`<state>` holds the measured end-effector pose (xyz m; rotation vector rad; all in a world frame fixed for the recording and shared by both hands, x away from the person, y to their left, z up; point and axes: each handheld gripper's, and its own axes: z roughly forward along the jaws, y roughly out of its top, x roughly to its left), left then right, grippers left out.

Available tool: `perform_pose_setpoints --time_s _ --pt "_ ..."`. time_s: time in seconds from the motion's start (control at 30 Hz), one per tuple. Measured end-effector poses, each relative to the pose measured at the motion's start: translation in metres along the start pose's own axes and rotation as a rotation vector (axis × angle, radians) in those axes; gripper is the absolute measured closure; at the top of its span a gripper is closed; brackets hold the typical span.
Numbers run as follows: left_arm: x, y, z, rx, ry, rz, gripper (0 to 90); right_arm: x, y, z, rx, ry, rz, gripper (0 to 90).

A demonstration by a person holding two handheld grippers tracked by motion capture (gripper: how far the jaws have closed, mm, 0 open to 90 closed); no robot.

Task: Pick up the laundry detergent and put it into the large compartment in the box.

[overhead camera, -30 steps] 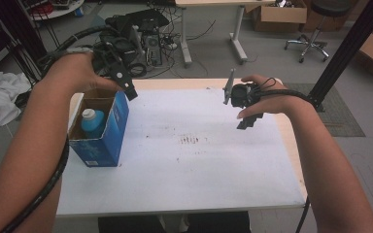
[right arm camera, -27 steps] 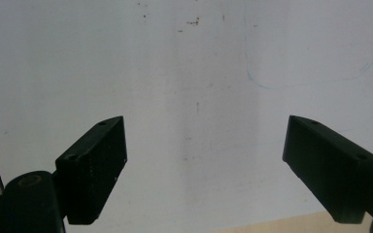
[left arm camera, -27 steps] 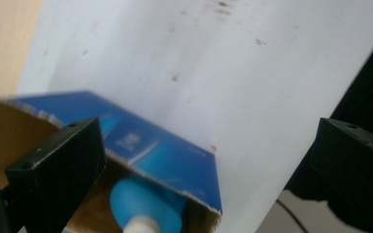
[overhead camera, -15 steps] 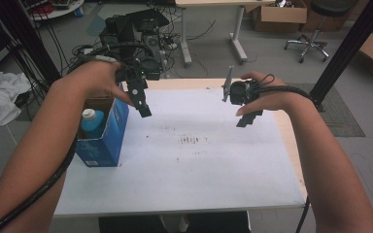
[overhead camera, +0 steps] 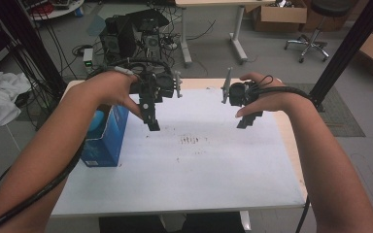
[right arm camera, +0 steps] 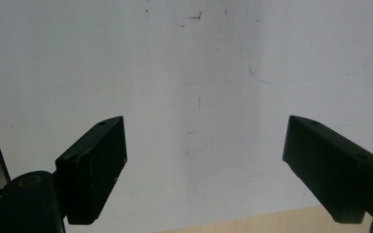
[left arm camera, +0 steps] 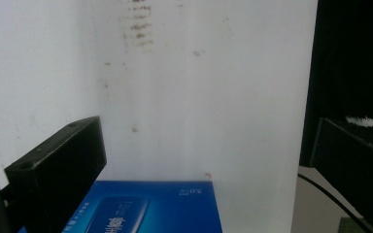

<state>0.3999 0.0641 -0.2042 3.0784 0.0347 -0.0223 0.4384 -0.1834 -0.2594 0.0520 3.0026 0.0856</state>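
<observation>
Your left gripper (overhead camera: 151,121) hangs empty, jaws wide apart, above the white tabletop (overhead camera: 199,165); the open blue cardboard box (overhead camera: 104,138) stands at its nine o'clock. Your right gripper (overhead camera: 246,120), jaws spread too, hovers over bare table.

One blue box (overhead camera: 106,138), two tongs (overhead camera: 152,125)

Blue carton (overhead camera: 106,141), upright at the counter's left edge.

The carton is a rectangular blue box with white print on its side, top open, standing on its base on the white counter (overhead camera: 199,165). A light-blue rounded object (overhead camera: 94,121) sits inside, showing at the opening. In the left gripper view, the carton's printed face (left arm camera: 145,208) lies low in frame.
</observation>
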Motion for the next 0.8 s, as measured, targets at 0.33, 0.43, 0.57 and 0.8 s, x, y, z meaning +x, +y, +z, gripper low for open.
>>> perform_pose_setpoints --time_s 0.33,0.43,0.57,0.8 --pt "-0.006 0.009 0.009 0.033 -0.017 0.021 0.1 0.000 0.002 0.001 0.006 0.004 0.002 16.3" --pt "-0.007 0.012 0.008 0.035 -0.015 0.023 0.1 0.000 0.002 0.001 0.002 0.004 0.000 16.3" --pt "-0.007 0.016 0.009 0.035 -0.015 0.027 0.1 0.000 0.001 0.002 0.002 0.003 0.000 16.3" --pt "-0.004 0.018 0.015 0.034 -0.022 0.023 0.1 -0.001 -0.001 0.005 -0.002 0.007 0.001 16.3"
